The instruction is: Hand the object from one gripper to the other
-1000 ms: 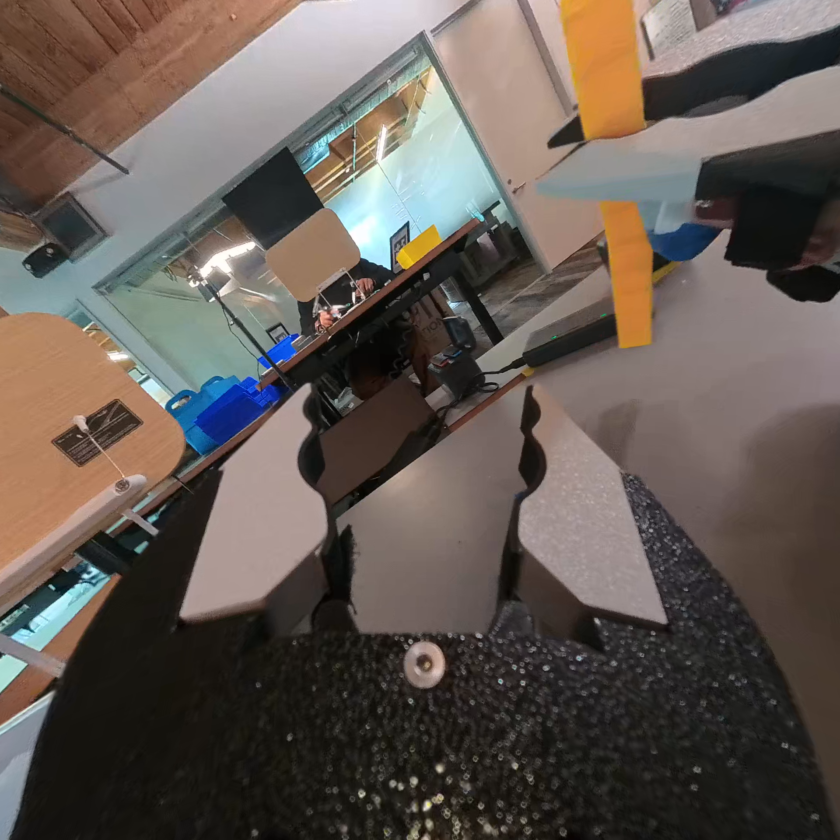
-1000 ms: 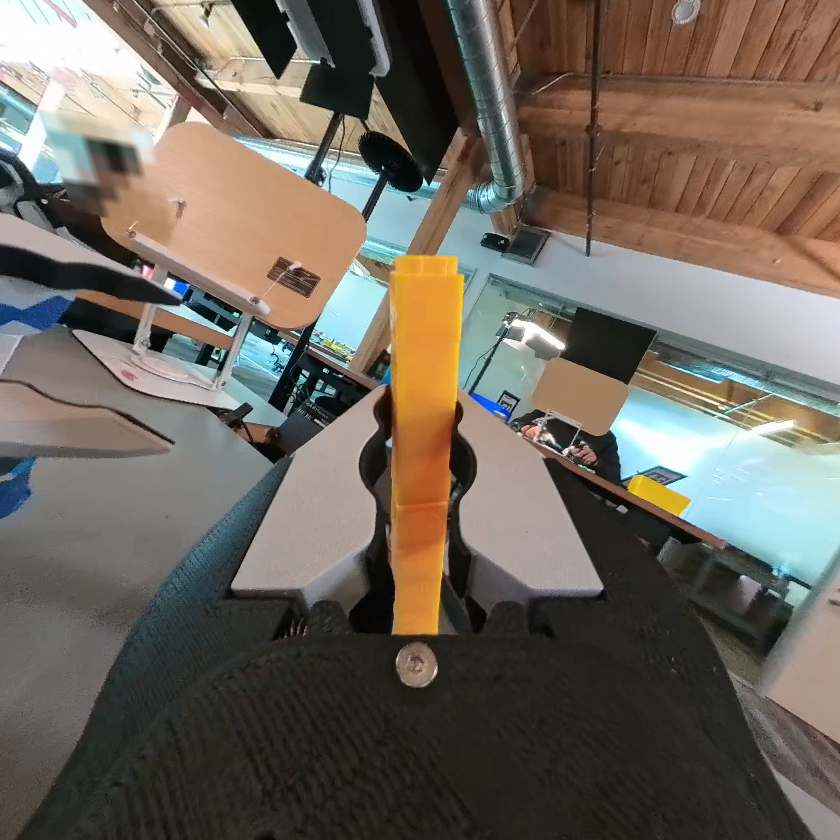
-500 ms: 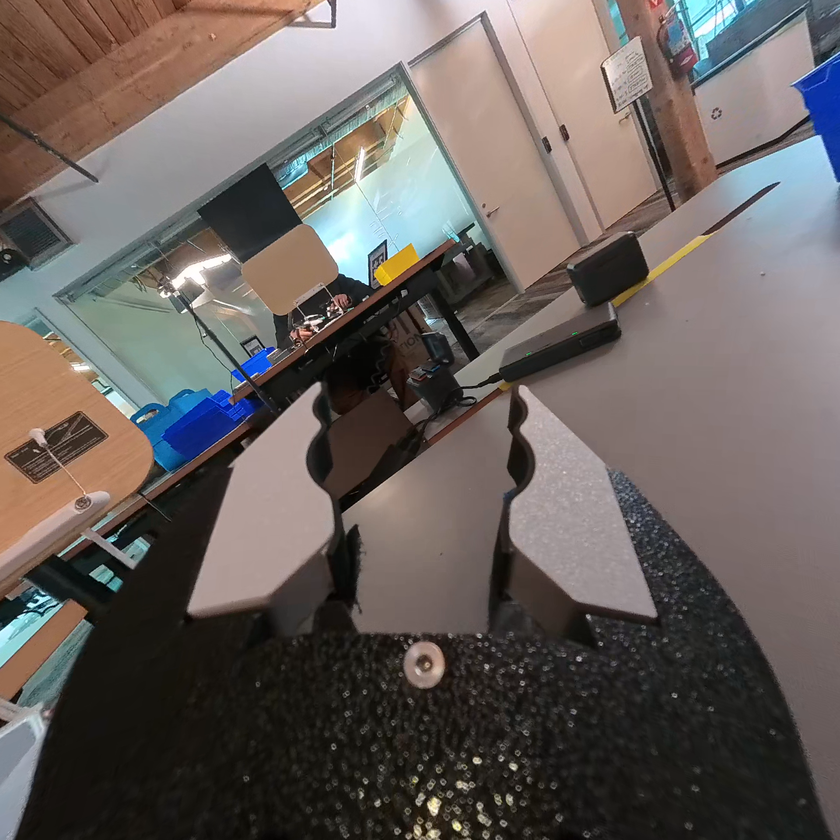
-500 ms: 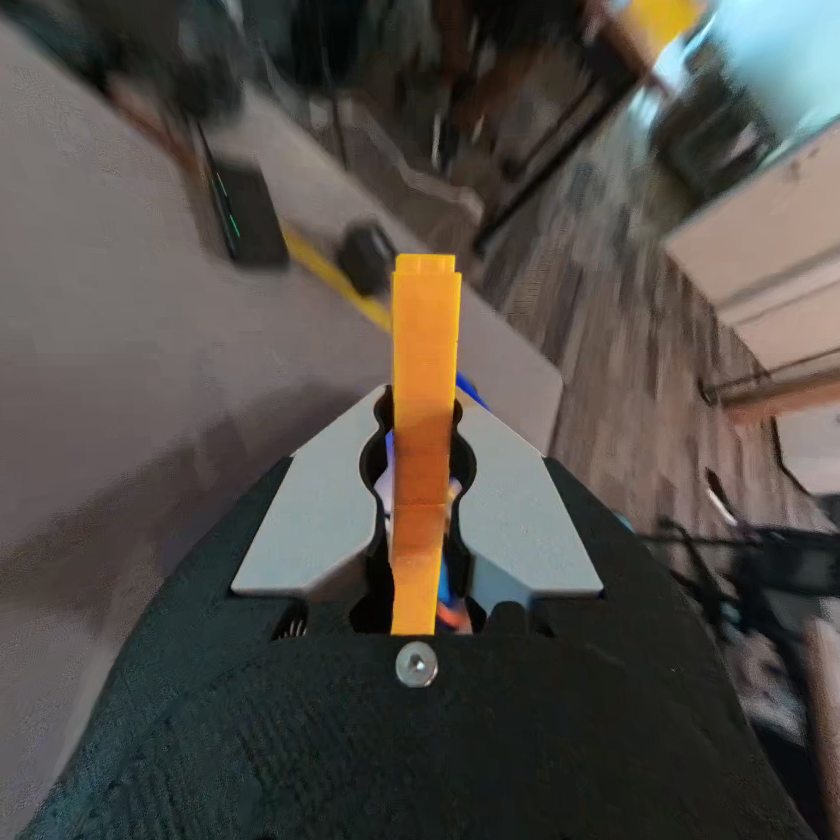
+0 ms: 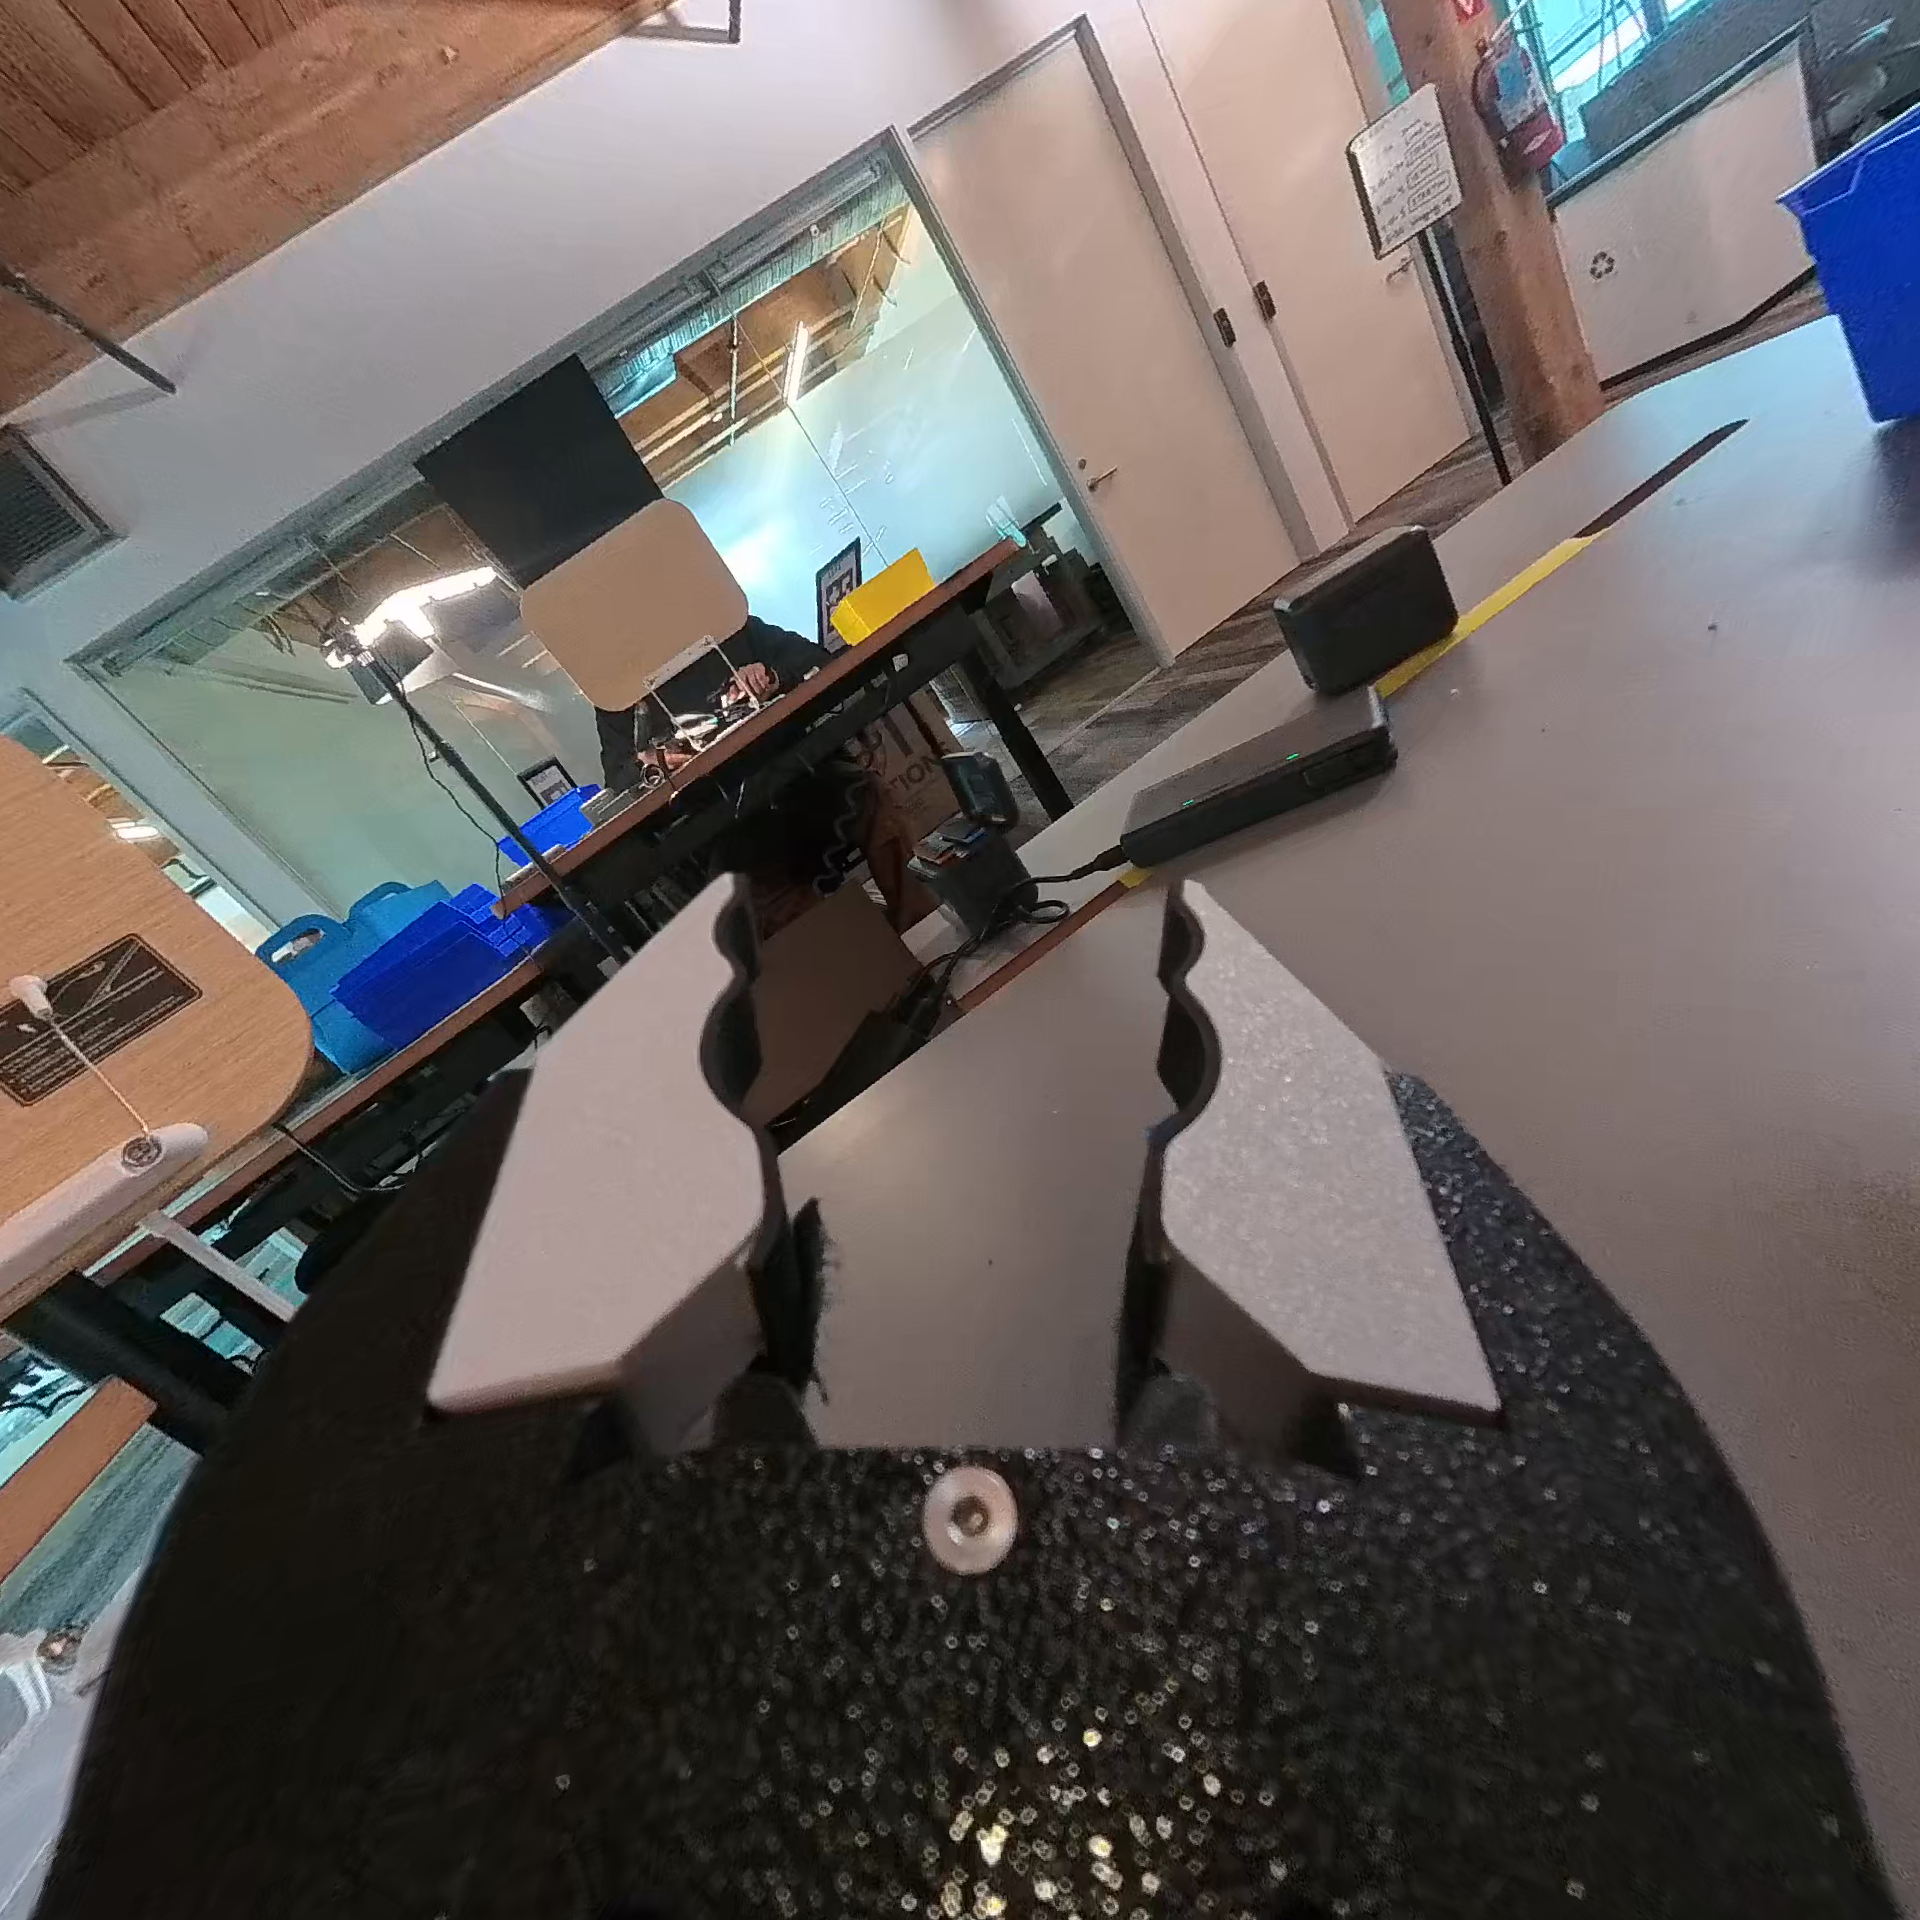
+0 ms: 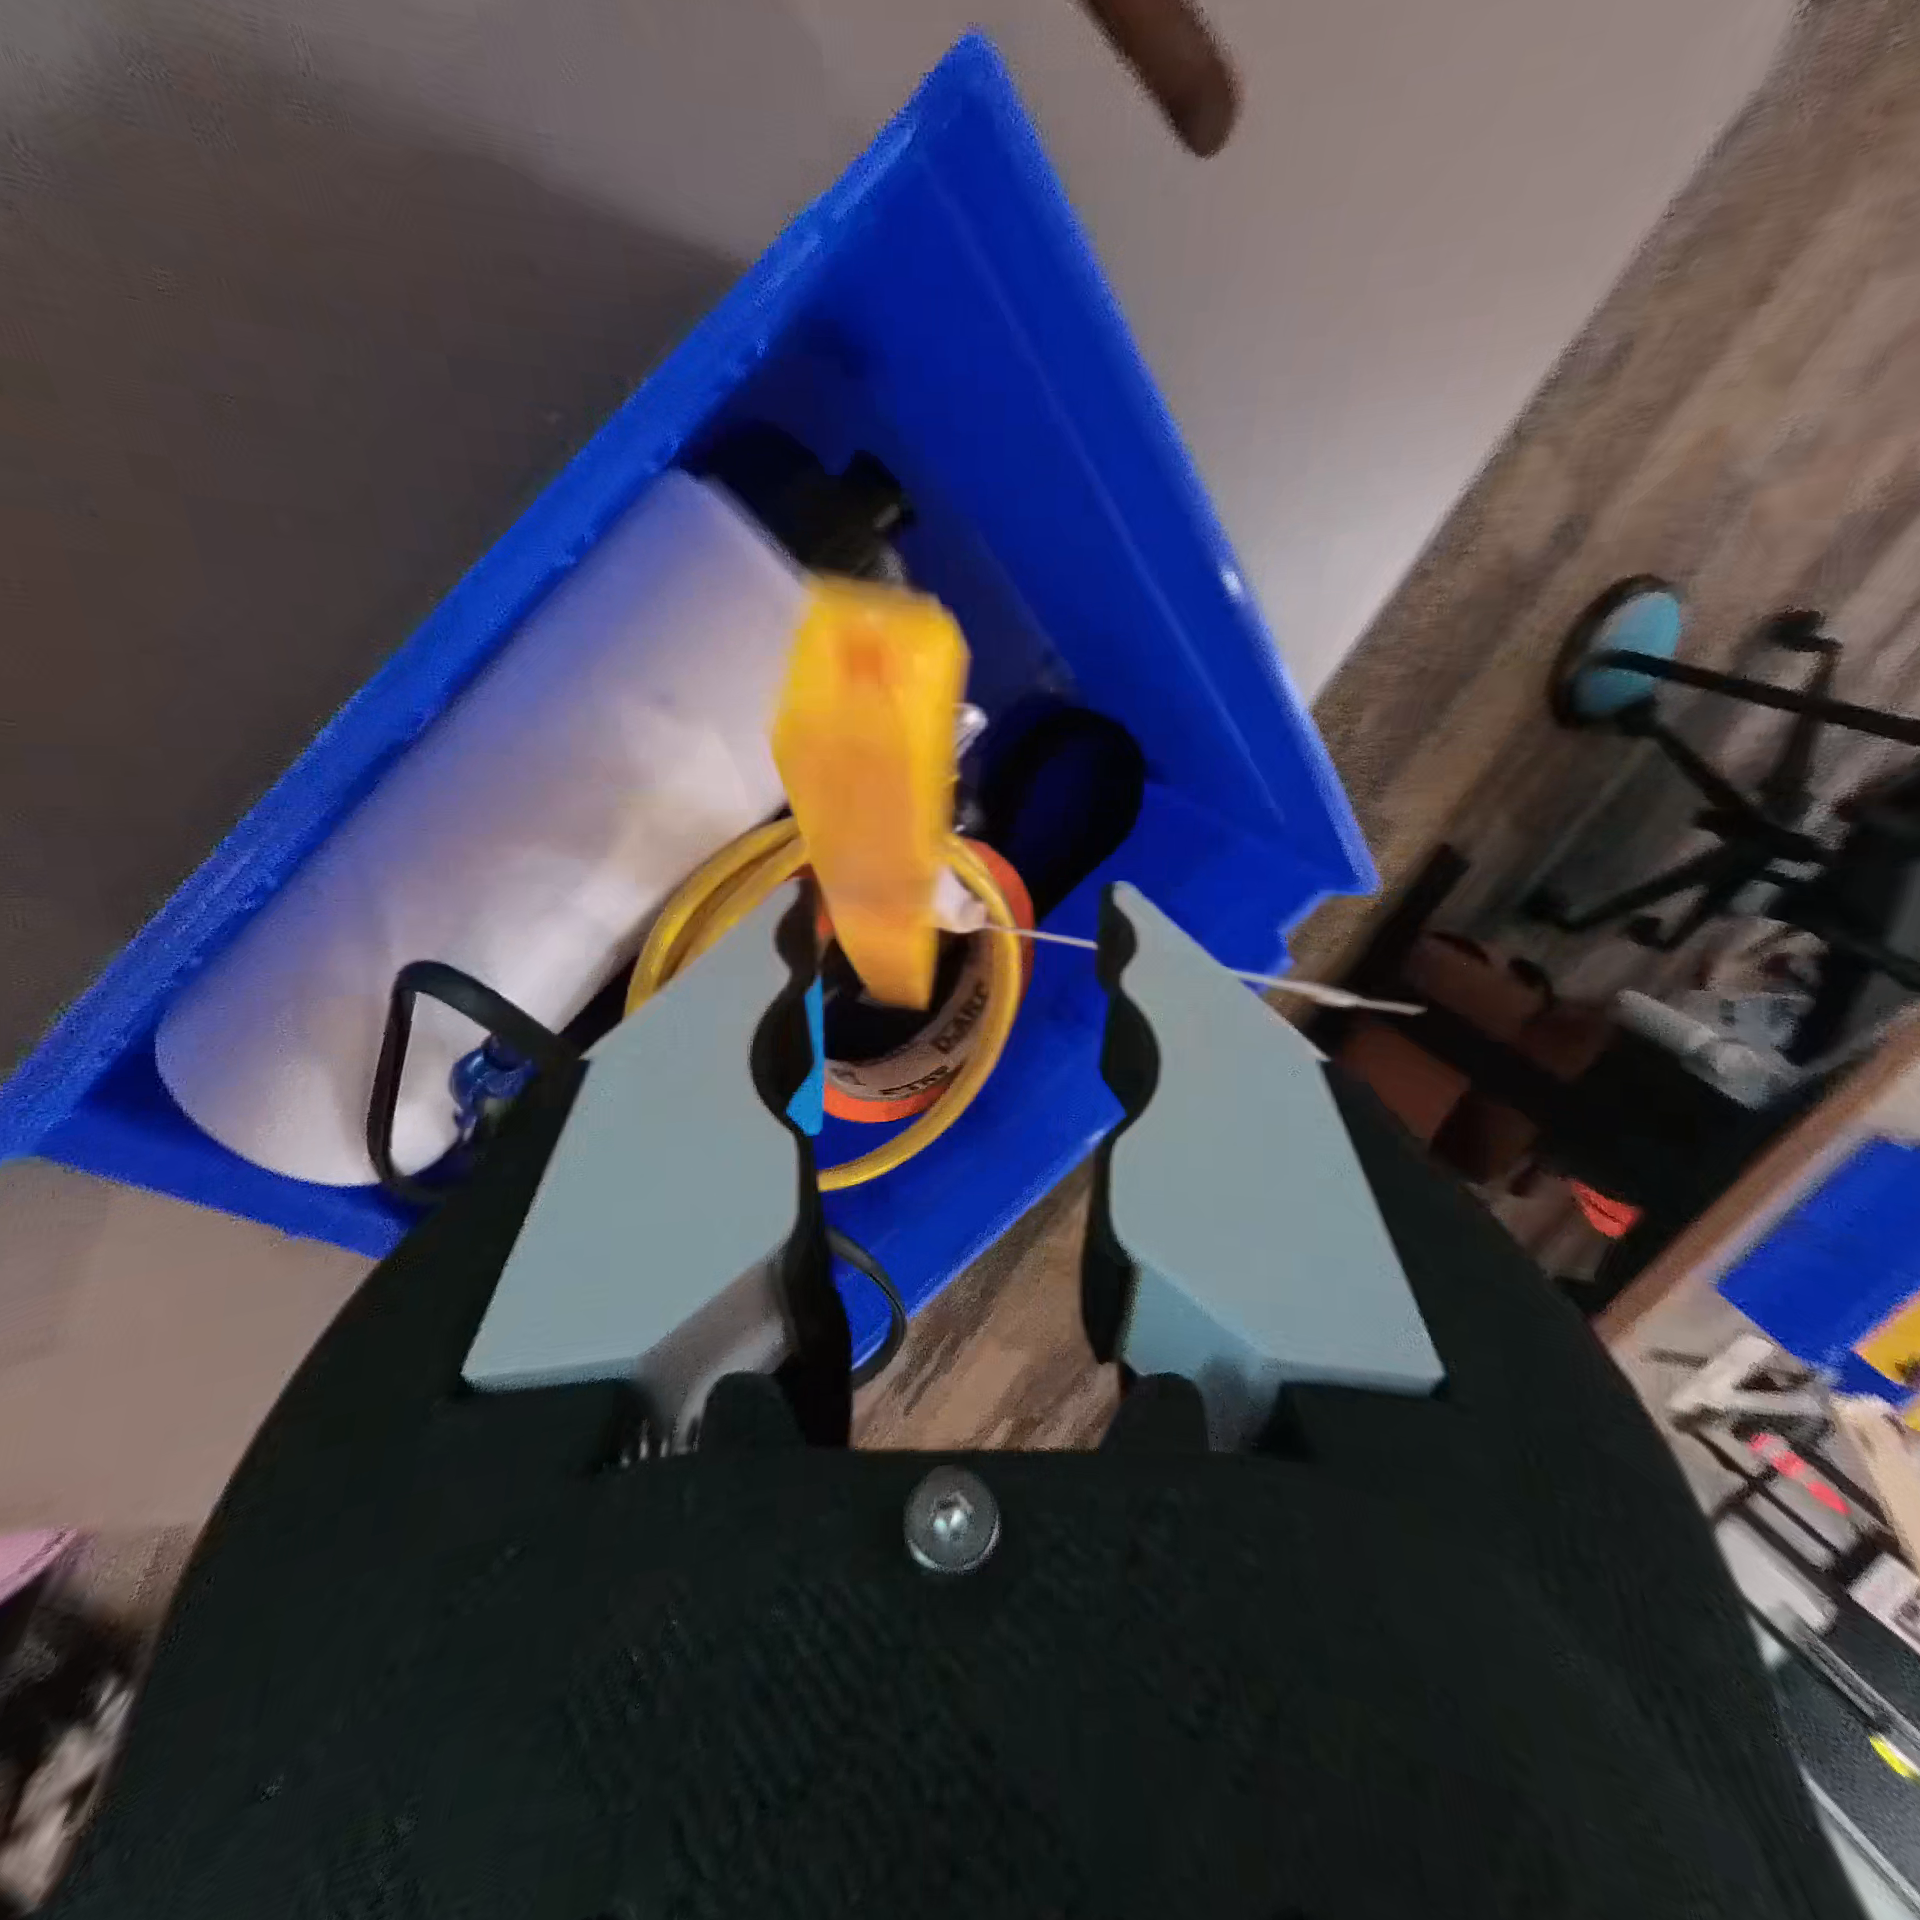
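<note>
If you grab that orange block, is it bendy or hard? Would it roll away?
The orange block is probably hard: it keeps straight edges and does not sag, though it is blurred. Its flat sides suggest it would not roll. Long and thin, it would likely tip over. The right gripper is open, and the block is above the blue bin.

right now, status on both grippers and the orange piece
Left gripper open, empty. Right gripper open. Orange piece blurred, clear of the fingers, over the blue bin. Nothing in the way.
</note>
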A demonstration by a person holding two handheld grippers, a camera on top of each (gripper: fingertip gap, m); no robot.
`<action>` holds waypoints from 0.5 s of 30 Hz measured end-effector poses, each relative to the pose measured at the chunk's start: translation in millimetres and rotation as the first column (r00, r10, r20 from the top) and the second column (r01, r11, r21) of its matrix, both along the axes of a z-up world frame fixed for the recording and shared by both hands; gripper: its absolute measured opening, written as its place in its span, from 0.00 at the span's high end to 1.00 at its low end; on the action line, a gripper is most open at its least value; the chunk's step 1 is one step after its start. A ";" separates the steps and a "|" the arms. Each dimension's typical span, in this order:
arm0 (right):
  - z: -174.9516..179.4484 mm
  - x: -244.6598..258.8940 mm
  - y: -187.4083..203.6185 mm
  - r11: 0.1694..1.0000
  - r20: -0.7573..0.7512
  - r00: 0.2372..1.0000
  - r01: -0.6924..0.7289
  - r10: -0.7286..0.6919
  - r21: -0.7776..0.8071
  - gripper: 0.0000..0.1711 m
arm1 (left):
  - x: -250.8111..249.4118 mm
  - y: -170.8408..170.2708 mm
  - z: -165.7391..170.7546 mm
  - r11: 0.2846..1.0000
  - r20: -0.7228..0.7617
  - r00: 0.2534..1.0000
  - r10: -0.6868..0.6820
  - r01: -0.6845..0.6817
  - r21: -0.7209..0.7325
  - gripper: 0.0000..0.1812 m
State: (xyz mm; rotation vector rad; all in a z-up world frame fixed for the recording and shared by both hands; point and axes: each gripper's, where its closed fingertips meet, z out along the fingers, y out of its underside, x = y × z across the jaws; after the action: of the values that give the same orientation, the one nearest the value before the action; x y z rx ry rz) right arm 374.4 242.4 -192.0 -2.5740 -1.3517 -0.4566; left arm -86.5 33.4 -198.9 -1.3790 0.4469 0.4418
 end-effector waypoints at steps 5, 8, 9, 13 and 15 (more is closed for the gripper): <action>69.3 -51.7 -12.0 0.926 0.022 0.989 -0.144 0.146 0.349 0.60 | -2.6 2.2 -0.7 1.000 0.019 1.000 0.008 -0.008 -0.003 0.54; 104.7 -155.3 -61.0 0.800 -0.216 0.858 -0.305 0.467 0.517 0.63 | -3.7 1.9 0.5 1.000 0.045 0.999 0.002 -0.002 -0.001 0.51; 115.8 -195.2 -85.9 0.749 -0.324 0.744 -0.341 0.585 0.568 0.64 | -3.6 1.9 1.2 1.000 0.065 0.998 -0.005 0.005 -0.001 0.49; 150.4 -305.5 -157.0 0.627 -0.575 0.252 -0.260 0.778 0.734 0.64 | -3.1 1.8 2.6 0.999 0.145 0.988 -0.044 0.045 -0.004 0.46; 152.7 -340.1 -163.7 0.640 -0.637 0.066 -0.121 0.768 0.759 0.63 | -6.7 -1.6 7.3 0.999 0.157 0.987 -0.040 0.037 0.022 0.46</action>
State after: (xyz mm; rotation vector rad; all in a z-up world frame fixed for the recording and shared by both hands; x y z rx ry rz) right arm 34.3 78.7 -39.3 -1.1615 -1.1332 0.7487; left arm -93.2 31.7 -191.6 -1.3728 0.3382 0.3019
